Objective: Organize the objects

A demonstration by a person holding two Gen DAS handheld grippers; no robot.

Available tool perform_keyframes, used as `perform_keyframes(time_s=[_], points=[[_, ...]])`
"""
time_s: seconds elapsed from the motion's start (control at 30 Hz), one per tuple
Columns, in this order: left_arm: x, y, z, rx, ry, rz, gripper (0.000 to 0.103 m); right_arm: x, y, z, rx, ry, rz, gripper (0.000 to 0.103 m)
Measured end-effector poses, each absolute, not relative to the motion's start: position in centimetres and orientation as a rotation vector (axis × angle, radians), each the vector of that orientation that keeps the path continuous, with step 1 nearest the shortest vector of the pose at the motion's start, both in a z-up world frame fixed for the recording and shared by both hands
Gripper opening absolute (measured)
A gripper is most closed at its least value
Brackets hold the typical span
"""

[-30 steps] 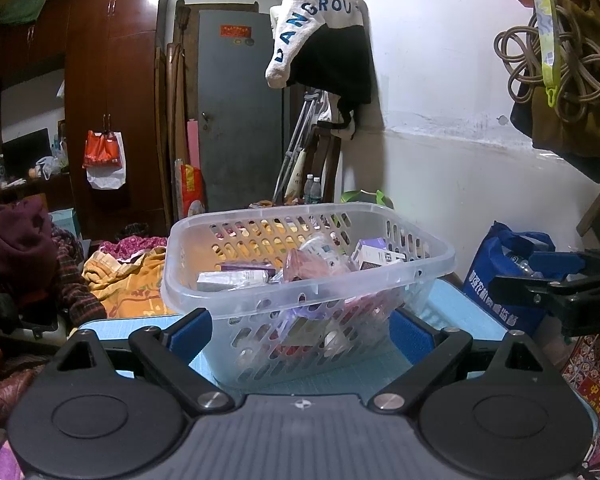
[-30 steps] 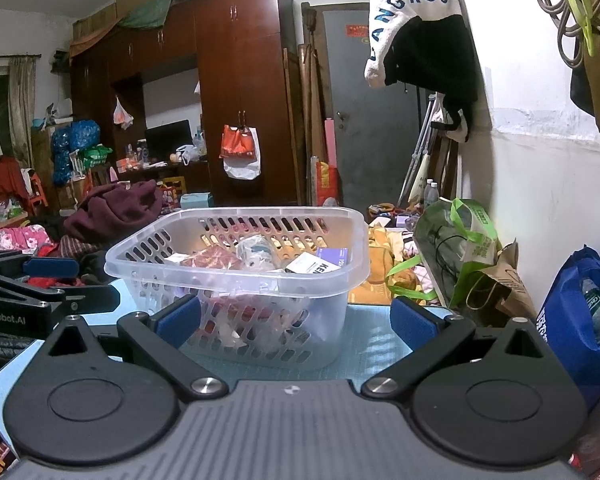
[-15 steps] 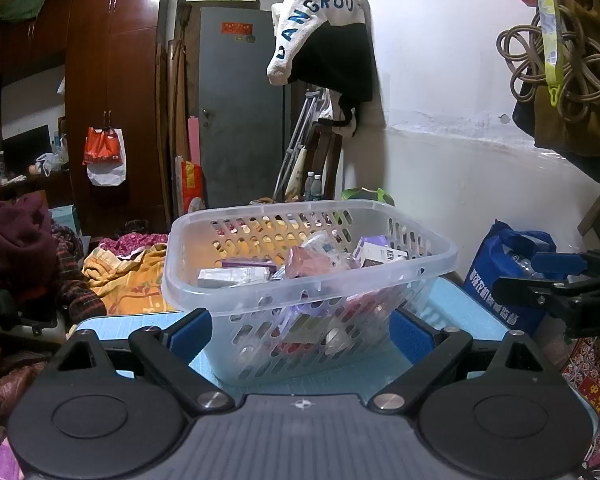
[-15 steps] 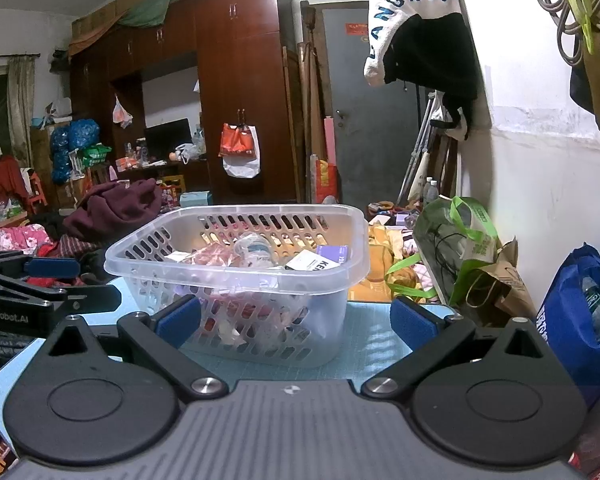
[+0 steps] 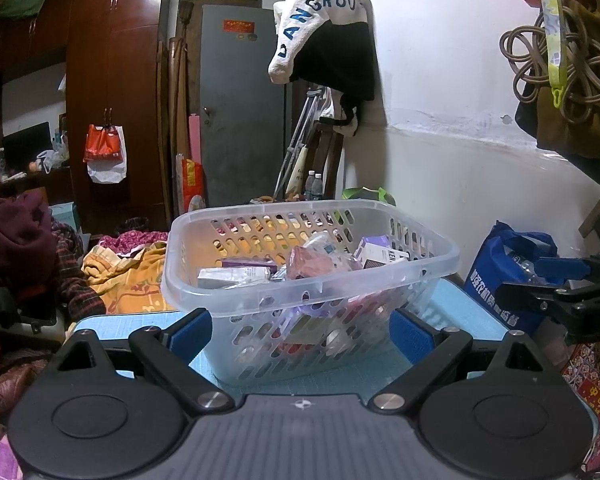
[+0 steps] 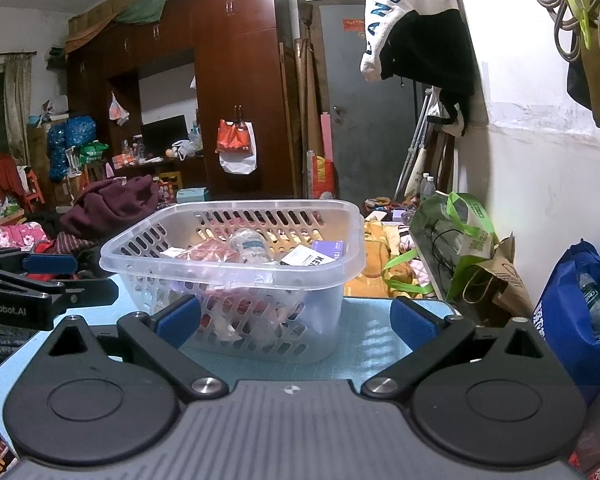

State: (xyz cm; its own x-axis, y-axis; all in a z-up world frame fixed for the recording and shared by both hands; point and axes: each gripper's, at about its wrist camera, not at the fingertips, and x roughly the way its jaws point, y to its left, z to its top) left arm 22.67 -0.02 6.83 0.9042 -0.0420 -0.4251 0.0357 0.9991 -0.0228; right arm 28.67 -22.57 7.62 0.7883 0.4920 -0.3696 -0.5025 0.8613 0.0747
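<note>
- A clear slotted basket (image 5: pixel 308 280) of small boxes and packets stands mid-table on the light blue table (image 6: pixel 364 344).
- The left gripper (image 5: pixel 300 332) and the right gripper (image 6: pixel 296 322) both have fingers spread wide, holding nothing, near the basket's front.
- Behind: a dark wardrobe (image 6: pixel 236 92), a grey door (image 5: pixel 240 112), and a blue bag (image 6: pixel 580 312) off the table's right edge.

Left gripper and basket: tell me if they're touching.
Cannot tell. In the left wrist view the open left gripper straddles the basket, and its blue pads overlap the basket wall, showing neither gap nor contact plainly.
</note>
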Motion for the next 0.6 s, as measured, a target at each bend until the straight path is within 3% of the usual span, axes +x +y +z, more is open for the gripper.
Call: perform_keyframes(time_s=[0.6], points=[[23.35,-0.44,6.74,-0.028,0.443,-0.033,0.097,28.76,-22.86,7.42,-0.024,0.399,0.530,0.103]])
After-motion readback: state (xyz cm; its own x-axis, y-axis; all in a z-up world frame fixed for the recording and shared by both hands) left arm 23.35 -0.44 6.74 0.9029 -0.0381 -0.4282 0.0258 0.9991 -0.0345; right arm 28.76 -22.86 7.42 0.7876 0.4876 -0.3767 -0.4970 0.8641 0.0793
